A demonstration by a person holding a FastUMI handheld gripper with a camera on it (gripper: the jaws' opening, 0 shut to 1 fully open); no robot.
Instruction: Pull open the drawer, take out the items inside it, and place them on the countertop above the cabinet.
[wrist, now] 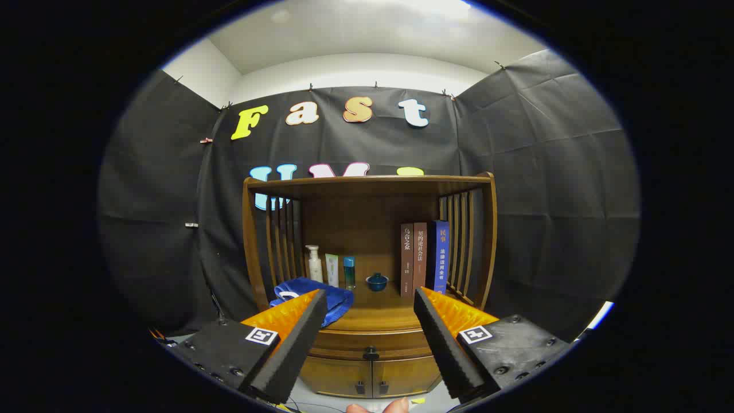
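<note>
**Asker:** While the gripper (370,298) points at the cabinet (370,275), how do its fingers stand?

**Describer:** Spread wide apart, with nothing between the pads. They hang in open air, touching nothing.

**Asker:** And the drawer?

**Describer:** The drawer (371,343) sits just under the countertop (378,315), a curved wooden front with a small dark knob (371,353) at its middle. It looks closed. It shows in the gap between the two fingers, lower than their tips and beyond them, apart from both.

**Asker:** What is below it?

**Describer:** Two small cabinet doors (371,376), side by side, each with a dark handle near the centre seam.

**Asker:** What lies on the countertop?

**Describer:** A blue cloth (335,298) is bunched just behind the tip of the left finger. Further back, against the rear panel, stand a white pump bottle (313,264), a pale tube (332,269) and a teal bottle (349,271) in a row. A small blue lidded bowl (377,281) sits near the middle. To its right, three upright books (424,258) lean against the slatted side.

**Asker:** Anything else?

**Describer:** Fingertips of a person's hand (381,407) show beneath the gripper.
</note>
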